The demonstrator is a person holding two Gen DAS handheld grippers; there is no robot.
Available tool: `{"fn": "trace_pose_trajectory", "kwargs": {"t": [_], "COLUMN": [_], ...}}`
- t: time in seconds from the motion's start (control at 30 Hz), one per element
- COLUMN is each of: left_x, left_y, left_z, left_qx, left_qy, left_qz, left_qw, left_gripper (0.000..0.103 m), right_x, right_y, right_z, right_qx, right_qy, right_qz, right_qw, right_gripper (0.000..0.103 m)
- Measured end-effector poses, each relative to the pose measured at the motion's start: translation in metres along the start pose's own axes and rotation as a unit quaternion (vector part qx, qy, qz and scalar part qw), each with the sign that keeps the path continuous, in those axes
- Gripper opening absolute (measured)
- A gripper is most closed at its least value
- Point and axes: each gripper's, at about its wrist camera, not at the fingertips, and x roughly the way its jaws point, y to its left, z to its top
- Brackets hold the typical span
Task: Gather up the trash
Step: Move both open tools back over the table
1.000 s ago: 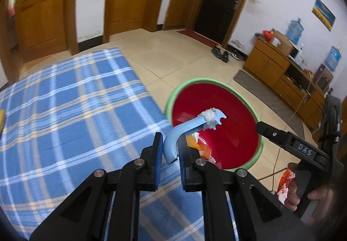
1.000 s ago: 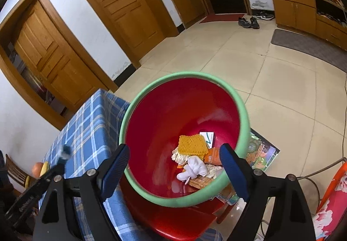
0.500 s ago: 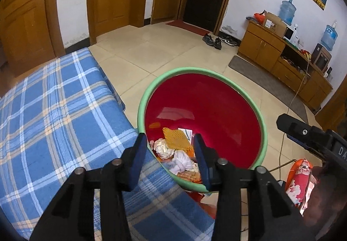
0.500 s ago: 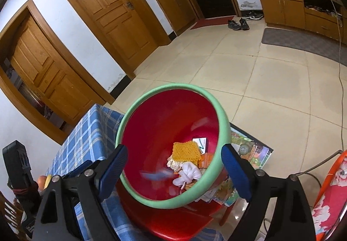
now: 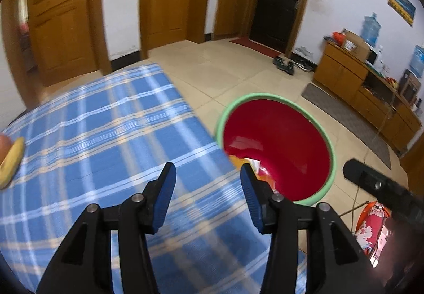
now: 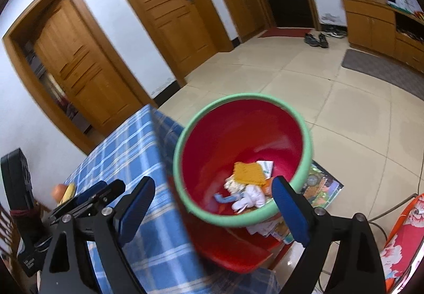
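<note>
A red bin with a green rim [image 5: 275, 96] [image 6: 307, 135] stands off the right edge of the blue plaid table [image 5: 106, 135] [image 6: 127, 151]. In it lie a light blue bent tube [image 6: 225, 198], a yellow knitted square [image 6: 249, 173], white cloth [image 6: 250, 200] and paper scraps. My left gripper [image 5: 206, 182] hovers over the table's right edge, its jaws opening with nothing between them. It also shows as a black body [image 6: 92, 196] in the right wrist view. My right gripper [image 6: 213, 184] stands open in front of the bin and holds nothing.
A banana [image 5: 10, 161] and an orange fruit [image 6: 58, 190] lie at the table's far left. A red plastic seat [image 6: 233, 249] and picture booklets [image 6: 318, 185] are under the bin. A flowered red cushion [image 6: 402, 235] is at lower right. Tiled floor, cabinets [image 5: 371, 98] and doors lie beyond.
My left gripper has opened and let go of the light blue tube, which now lies in the bin. The left gripper has drawn back over the table. The right gripper has risen a little.
</note>
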Motion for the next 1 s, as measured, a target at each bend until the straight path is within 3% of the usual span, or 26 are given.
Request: {"fn": "trace_pose_trajectory", "kwargs": {"t": [0.27,0.37,0.6,0.73,1.0], "left_x": [-0.049,-0.07,-0.115,-0.133,-0.159], "left_y": [0.045,0.06,0.08,0.087,0.102], "left_z": [-0.024,-0.036,-0.061,-0.073,-0.092], "left_qx": [-0.052,-0.068,-0.081,-0.093,-0.119], "left_qy": [-0.024,-0.033,-0.065,-0.073,-0.092], "left_qz": [0.05,0.076,0.119,0.13,0.16], "left_qw": [0.9971,0.9943,0.9875,0.9844,0.9756], "left_gripper": [0.056,0.063,0.067,0.068,0.079], "right_x": [-0.017,-0.026,-0.048,-0.058,-0.065], "right_y": [0.057,0.076,0.112,0.128,0.147], "right_z": [-0.03,-0.042,-0.066,-0.08,-0.1], "right_qx": [-0.056,-0.076,-0.115,-0.135,-0.162], "right_qy": [0.012,0.009,0.003,-0.004,-0.008], "right_qz": [0.045,0.058,0.088,0.089,0.086], "right_qw": [0.997,0.995,0.989,0.987,0.983], "right_gripper": [0.095,0.095,0.097,0.1,0.102]}}
